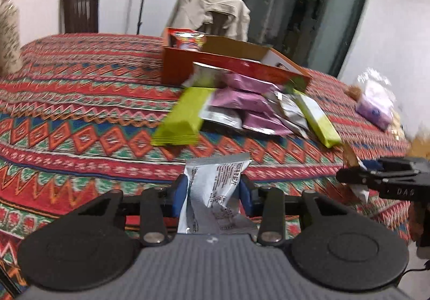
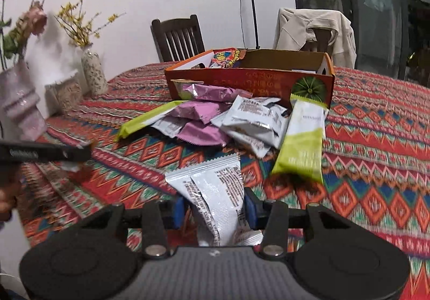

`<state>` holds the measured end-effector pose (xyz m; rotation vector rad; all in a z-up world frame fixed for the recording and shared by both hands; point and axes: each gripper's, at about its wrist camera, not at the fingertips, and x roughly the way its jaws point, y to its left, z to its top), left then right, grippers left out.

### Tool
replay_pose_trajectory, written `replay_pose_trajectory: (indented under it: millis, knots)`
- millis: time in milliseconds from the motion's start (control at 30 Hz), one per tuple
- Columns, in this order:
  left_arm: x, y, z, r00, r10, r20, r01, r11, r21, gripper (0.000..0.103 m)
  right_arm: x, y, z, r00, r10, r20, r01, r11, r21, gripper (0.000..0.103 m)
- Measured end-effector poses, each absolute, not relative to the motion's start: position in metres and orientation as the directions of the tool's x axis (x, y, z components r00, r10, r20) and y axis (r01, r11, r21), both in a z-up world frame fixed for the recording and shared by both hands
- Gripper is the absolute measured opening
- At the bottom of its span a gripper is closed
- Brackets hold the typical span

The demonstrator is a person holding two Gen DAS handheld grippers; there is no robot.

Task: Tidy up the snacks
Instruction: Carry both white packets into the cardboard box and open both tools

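Observation:
My left gripper [image 1: 213, 192] is shut on a silver snack packet [image 1: 217, 176] that sticks up between its blue pads. My right gripper [image 2: 214, 208] is likewise shut on a silver packet [image 2: 215, 181]. Ahead of both lies a pile of snacks [image 1: 242, 109] [image 2: 215, 120]: lime-green bars, purple packets and silver packets. Behind the pile stands an open orange cardboard box [image 1: 174, 68] [image 2: 242, 79] with a red snack bag inside. In the left wrist view the right gripper [image 1: 357, 177] shows at the right edge. In the right wrist view the left gripper [image 2: 80, 152] shows at the left edge.
A red patterned cloth [image 1: 80, 111] [image 2: 376, 138] covers the table. Vases with flowers [image 2: 91, 71] stand at the far left. A clear bag with a purple item [image 1: 376, 103] lies at the right. Behind the table are two chairs, one draped with a beige jacket [image 2: 314, 31].

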<state>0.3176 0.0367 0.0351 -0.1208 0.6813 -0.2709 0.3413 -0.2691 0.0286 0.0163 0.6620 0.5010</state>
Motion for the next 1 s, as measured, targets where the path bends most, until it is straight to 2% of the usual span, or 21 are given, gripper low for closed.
replay_pose_trajectory:
  millis: [267, 533, 800, 1000]
  knots:
    - [0.306, -0.003, 0.055, 0.759, -0.318, -0.568, 0.286, 0.947, -0.148, 0.041, 0.314, -0.299, 0.035, 0.718, 0.46, -0.522, -0.404, 0.886, 0.226, 0.042]
    - [0.344, -0.009, 0.089, 0.776, -0.369, -0.511, 0.322, 0.929, -0.182, 0.041, 0.322, -0.32, 0.047, 0.75, 0.478, -0.456, -0.391, 0.878, 0.277, 0.042]
    - [0.434, -0.007, 0.14, 0.846, -0.317, -0.429, 0.297, 0.948, -0.114, 0.041, 0.377, -0.32, 0.101, 0.795, 0.478, -0.373, -0.43, 0.878, 0.208, 0.042]
    - [0.551, -0.004, 0.157, 0.841, -0.266, -0.471, 0.264, 0.962, -0.072, 0.041, 0.453, -0.315, 0.146, 0.809, 0.488, -0.329, -0.449, 0.873, 0.191, 0.042]
